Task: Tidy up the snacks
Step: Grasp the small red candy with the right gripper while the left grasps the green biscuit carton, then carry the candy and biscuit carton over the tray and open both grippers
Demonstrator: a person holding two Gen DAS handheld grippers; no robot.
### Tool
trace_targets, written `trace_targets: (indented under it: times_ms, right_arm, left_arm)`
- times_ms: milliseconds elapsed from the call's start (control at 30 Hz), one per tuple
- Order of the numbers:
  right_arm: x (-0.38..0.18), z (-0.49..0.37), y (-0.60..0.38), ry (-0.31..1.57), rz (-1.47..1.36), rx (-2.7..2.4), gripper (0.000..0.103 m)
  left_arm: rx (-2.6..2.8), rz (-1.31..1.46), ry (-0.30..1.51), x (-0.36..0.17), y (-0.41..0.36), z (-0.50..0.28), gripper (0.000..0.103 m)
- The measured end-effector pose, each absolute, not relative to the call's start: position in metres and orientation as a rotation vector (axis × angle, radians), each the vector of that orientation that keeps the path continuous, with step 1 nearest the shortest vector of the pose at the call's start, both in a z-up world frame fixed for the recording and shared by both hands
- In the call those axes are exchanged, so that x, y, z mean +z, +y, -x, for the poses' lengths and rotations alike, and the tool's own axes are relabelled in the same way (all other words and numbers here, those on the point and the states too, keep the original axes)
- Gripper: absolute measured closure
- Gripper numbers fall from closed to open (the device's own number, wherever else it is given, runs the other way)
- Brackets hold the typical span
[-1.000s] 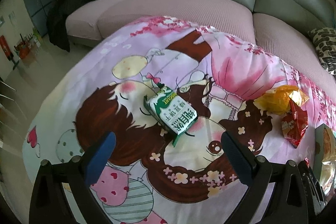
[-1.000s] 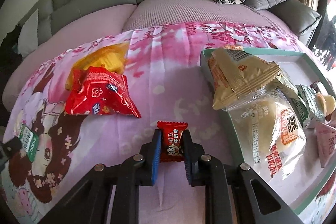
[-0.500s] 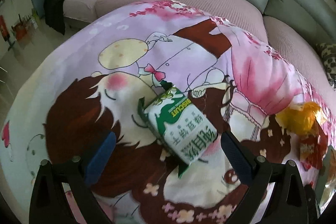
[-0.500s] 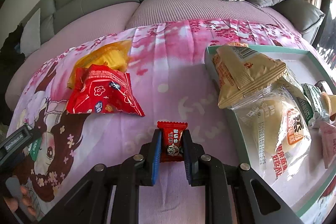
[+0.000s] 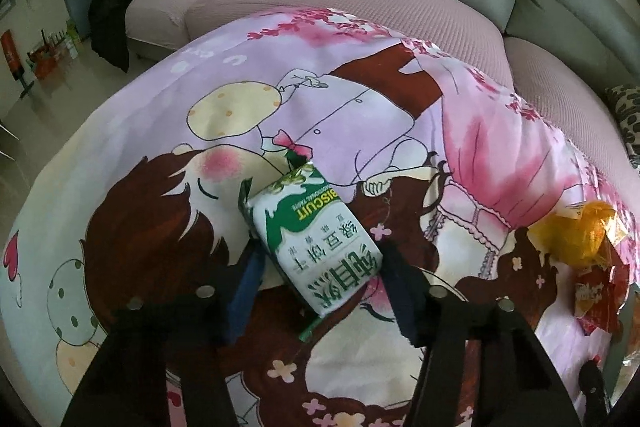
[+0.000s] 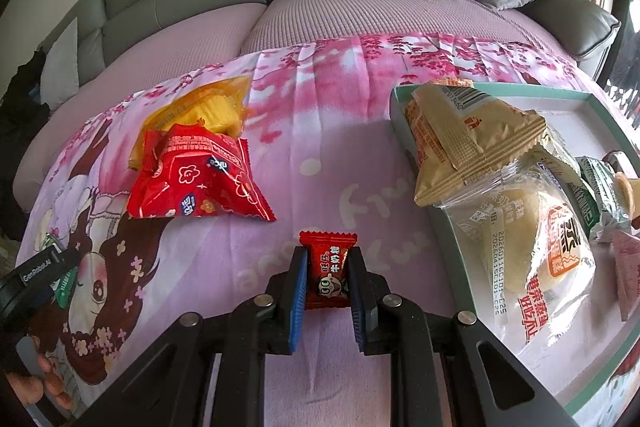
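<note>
Since a second ago our left gripper (image 5: 320, 275) has closed in around the biscuit pack (image 5: 316, 239) on the blanket (image 5: 152, 131), fingers touching its sides. The pack lies flat, long axis diagonal, top toward far-left. Our right gripper (image 6: 326, 277) stays clamped on the red candy (image 6: 328, 269).

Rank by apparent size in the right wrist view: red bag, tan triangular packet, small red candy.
1. Tan triangular packet and red bag: they look about alike, so I won't rank them.
2. Small red candy, smallest, though nearest the camera, between the right gripper fingers.
</note>
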State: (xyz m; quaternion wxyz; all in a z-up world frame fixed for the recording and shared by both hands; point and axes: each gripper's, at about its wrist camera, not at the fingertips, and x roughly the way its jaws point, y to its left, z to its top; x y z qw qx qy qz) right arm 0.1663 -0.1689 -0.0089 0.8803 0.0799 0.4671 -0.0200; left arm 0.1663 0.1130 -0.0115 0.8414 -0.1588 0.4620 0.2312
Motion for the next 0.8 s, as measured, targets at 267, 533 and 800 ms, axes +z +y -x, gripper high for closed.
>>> trace_targets:
  times_ms: [267,533,800]
  right_arm:
    - [0.004,-0.16,-0.171,0.938,-0.194,-0.026,0.083]
    - [0.038,-0.145,-0.18,0.844,-0.23,-0.021,0.083]
    - [0.069,-0.134,-0.199,0.762,-0.267,-0.035,0.082]
  left_arm:
    - [0.439,0.332,0.981,-0.005,0.099,-0.164,0.054]
    - [0.377,0.291,0.927,0.021,0.073,-0.163,0.056]
    - [0.293,0.245,0.844,0.058,0.041,-0.157,0.055]
